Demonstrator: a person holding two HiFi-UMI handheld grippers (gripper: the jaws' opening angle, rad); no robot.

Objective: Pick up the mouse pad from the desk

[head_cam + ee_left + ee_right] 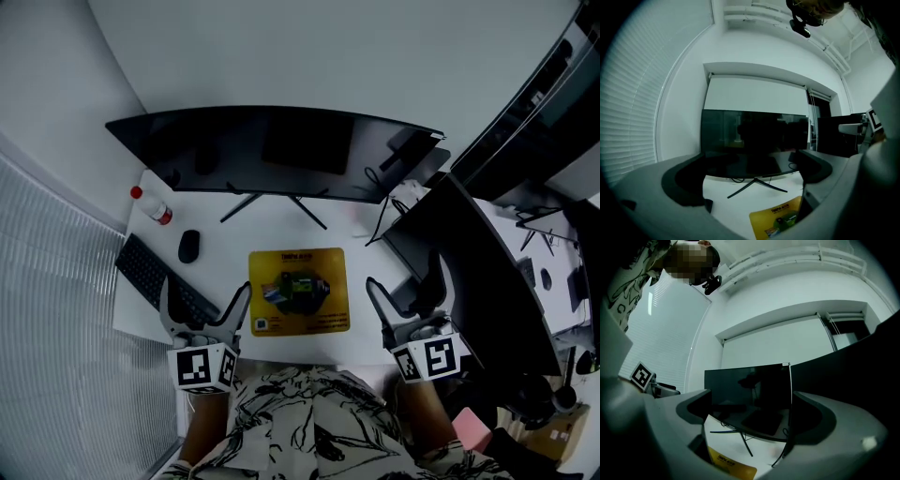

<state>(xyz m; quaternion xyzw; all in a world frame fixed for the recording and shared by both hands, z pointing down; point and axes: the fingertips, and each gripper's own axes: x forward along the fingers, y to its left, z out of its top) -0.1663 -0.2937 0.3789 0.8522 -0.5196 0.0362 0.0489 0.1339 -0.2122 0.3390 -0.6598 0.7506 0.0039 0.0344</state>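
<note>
A yellow mouse pad [298, 291] lies flat on the white tabletop [225, 255]. It sits in the middle, close to the front edge, and it has a small picture on it. Nothing is touching it.

The left gripper [204, 291] is held just to the left of the mouse pad, over the near end of a black keyboard [150, 274]. Its jaws are wide apart and there is nothing between them. The right gripper [405, 277] is held just to the right of the mouse pad, and its jaws are wide apart too, with nothing in them. Both grippers point toward the back of the tabletop. Each gripper's own view shows a corner of the yellow pad low down, below and between the jaws.

A big curved black monitor [281, 150] stands behind the mouse pad on thin legs. A black mouse [188, 246] rests left of the pad, next to the keyboard. A bottle with a red cap [153, 207] lies farther back on the left. Another dark screen [469, 272] stands at the right side. The person's patterned shirt [309, 422] shows at the bottom of the head view.
</note>
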